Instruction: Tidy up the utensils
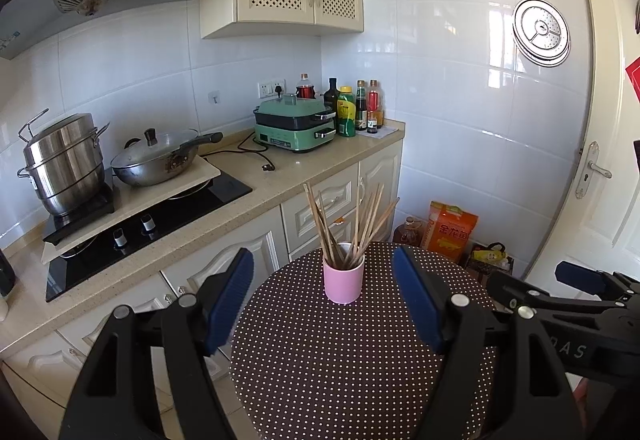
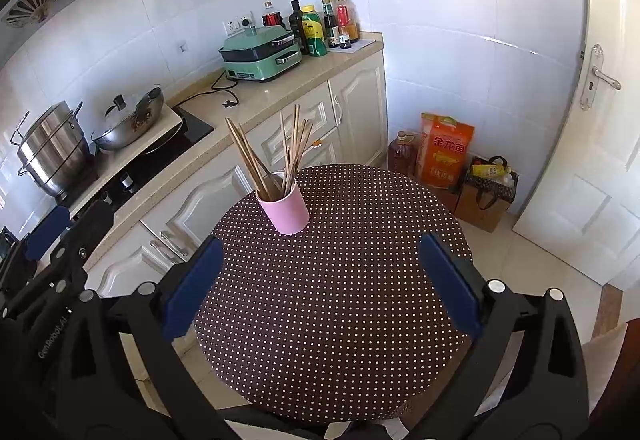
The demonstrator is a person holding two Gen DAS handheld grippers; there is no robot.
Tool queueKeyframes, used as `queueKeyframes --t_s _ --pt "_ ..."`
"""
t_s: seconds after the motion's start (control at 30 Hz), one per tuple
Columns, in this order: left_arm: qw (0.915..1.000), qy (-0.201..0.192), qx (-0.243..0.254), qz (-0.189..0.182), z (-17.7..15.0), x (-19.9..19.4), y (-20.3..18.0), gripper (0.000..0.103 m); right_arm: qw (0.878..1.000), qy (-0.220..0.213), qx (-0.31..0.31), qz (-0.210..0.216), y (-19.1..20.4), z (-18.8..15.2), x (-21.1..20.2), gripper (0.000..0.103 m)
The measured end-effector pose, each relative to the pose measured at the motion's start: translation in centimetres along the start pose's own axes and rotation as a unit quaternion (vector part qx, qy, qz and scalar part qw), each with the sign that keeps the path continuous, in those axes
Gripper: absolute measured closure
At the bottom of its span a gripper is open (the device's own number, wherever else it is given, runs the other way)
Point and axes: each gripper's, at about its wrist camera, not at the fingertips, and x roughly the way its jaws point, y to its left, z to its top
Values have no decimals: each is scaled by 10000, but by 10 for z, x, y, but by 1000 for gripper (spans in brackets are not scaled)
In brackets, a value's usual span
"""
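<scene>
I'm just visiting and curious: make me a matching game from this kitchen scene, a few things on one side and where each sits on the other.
Things:
1. chopsticks
2. pink cup
3. wok
4. rice bag

Places:
A. on the floor by the door
B. on the dotted table
C. on the stove
D. standing in the cup

Pairs: 1-D, 2-B, 3-C, 4-A

Both grippers, left and right, are open and hold nothing.

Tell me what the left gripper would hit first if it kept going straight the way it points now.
Most likely the pink cup holding the chopsticks: it stands on the dotted table centred between the open left gripper fingers. Depth is unclear, so it might pass just above the rim and hit the chopsticks.
</scene>
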Motion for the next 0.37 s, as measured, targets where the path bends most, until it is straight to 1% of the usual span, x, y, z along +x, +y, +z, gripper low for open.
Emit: queueKeyframes --t_s 0.37 --pt "10000 19 -34 9 -1 0 3 32 10000 -29 -19 26 2 -1 -1 7"
